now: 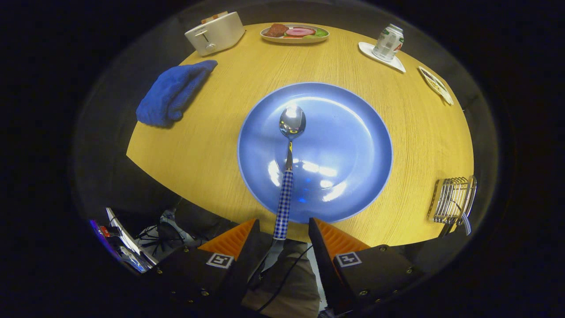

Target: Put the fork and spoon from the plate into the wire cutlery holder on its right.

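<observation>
A spoon (289, 150) with a checked blue-and-white handle lies on the blue plate (353, 145), bowl toward the plate's middle. Its handle runs back over the near rim. My gripper (283, 225) is open, and the end of the handle sits between my two fingers with a gap on each side. The wire cutlery holder (452, 201) stands to the right of the plate near the table's edge. A checked handle (466, 223), like the spoon's, sticks out of the holder on its near side.
A blue cloth (172, 92) lies left of the plate. Beyond it stand a white toaster (215, 32), a dish of food (295, 33), a can on a white coaster (388, 43) and a small dish (436, 85). The round table's near edge (185, 194) passes under my fingers.
</observation>
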Tool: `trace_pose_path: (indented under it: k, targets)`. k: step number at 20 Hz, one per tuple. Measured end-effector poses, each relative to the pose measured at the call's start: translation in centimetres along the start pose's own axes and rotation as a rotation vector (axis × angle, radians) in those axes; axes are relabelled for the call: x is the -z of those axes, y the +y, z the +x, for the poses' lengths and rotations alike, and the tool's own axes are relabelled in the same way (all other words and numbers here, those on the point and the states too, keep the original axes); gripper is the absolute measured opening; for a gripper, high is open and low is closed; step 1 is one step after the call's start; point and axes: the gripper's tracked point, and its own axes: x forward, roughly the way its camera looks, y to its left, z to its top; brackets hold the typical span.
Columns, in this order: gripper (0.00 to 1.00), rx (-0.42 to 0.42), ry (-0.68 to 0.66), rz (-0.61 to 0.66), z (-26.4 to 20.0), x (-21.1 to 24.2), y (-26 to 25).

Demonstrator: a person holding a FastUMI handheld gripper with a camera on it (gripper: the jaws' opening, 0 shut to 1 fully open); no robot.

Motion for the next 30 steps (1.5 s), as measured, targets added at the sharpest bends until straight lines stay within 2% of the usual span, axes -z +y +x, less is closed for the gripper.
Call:
trace_pose_path:
  k: [5,7,10,18,21,22,23,24,27,29,30]
  targets:
    - [0.69,-0.008,0.029,-0.038,0.7,-0.8,-0.3]
    - [0.69,-0.044,0.034,-0.055,0.9,-1.1,0.0]
    - [0.22,-0.03,0.037,-0.072,1.1,-1.9,-0.5]
    - [0.23,-0.057,0.097,-0.125,1.0,-2.4,-1.0]
    - [0.23,-0.06,0.057,-0.136,1.0,-3.9,-1.4]
    - [0.25,-0.062,0.064,-0.141,1.3,-3.9,-1.4]
    - [0.4,-0.065,0.081,-0.143,1.4,-3.8,-1.5]
    - [0.46,-0.078,0.092,-0.146,2.0,-3.5,-1.2]
    - [0.46,-0.094,0.116,-0.165,3.1,-3.2,-1.3]
    - [0.1,-0.086,0.139,-0.163,3.0,-3.4,-1.4]
    - [0.1,-0.085,0.149,-0.168,3.0,-3.2,-1.6]
